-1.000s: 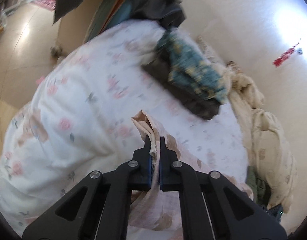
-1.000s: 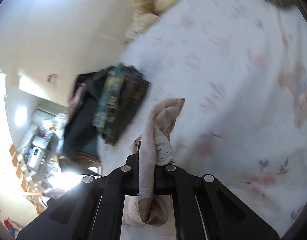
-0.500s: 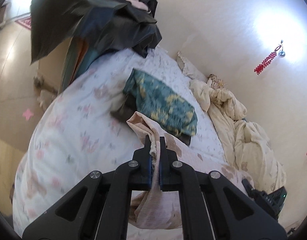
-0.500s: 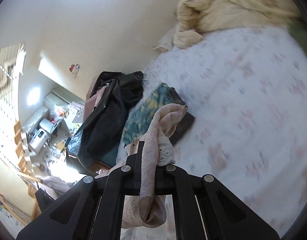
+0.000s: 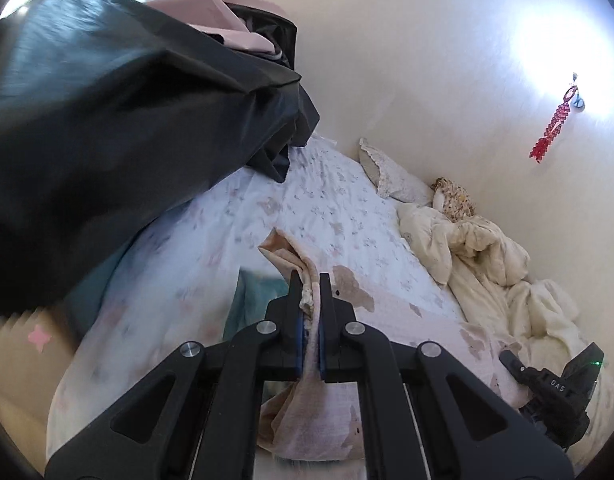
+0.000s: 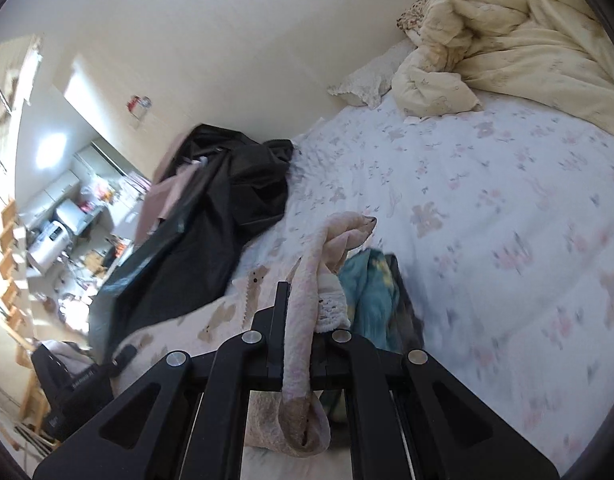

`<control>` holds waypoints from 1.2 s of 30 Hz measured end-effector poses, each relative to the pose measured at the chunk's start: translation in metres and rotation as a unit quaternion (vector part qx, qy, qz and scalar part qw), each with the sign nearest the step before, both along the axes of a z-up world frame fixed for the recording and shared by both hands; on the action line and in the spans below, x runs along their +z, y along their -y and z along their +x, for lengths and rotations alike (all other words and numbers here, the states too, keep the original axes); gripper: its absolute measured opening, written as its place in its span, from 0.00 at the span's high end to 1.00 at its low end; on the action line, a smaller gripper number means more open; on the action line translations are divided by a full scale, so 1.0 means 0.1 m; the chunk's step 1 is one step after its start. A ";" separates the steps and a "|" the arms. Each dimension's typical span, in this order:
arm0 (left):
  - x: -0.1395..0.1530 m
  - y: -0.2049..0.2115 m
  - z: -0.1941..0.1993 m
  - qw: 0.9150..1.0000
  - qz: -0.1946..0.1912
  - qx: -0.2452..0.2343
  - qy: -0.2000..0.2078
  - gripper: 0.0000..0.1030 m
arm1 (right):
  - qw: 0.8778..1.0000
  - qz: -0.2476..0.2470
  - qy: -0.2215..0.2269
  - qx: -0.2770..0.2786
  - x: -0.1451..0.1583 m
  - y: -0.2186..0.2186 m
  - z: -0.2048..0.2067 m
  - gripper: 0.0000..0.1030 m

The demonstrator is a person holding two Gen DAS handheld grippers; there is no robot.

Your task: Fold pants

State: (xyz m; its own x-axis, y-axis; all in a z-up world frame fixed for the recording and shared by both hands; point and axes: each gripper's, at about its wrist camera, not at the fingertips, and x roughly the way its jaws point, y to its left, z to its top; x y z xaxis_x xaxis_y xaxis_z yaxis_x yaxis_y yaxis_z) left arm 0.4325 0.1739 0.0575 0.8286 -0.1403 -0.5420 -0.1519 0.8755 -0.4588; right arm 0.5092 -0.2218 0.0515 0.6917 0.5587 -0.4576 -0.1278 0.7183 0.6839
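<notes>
The pants are pale pink with brown bear prints. My left gripper is shut on a bunched edge of the pants, which stretch away to the right above the bed. My right gripper is shut on the other bunched edge of the pants, with a lace trim showing; the cloth runs left toward the other gripper. The right gripper also shows in the left wrist view. The pants hang lifted between both grippers.
The bed has a white floral sheet. A folded teal patterned garment lies below the pants. A black garment pile sits at the bed's left end. A cream duvet and pillow lie by the wall.
Both grippers have lifted and swung forward with the pants held; the teal garment has passed from ahead to beneath the grippers, and the black pile now looms close on the left.
</notes>
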 end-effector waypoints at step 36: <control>0.10 0.50 -1.41 0.978 0.193 0.014 -0.079 0.22 | 0.994 -0.107 -0.008 0.007 0.51 0.11 -1.41 0.31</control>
State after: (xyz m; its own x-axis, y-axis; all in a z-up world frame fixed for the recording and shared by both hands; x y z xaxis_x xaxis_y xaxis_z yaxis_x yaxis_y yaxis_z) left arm 0.2910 0.1236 0.0671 0.7308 0.1215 -0.6717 -0.2197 0.9735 -0.0629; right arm 0.3681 -0.2330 0.1026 0.6764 0.4574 -0.5773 -0.1293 0.8454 0.5183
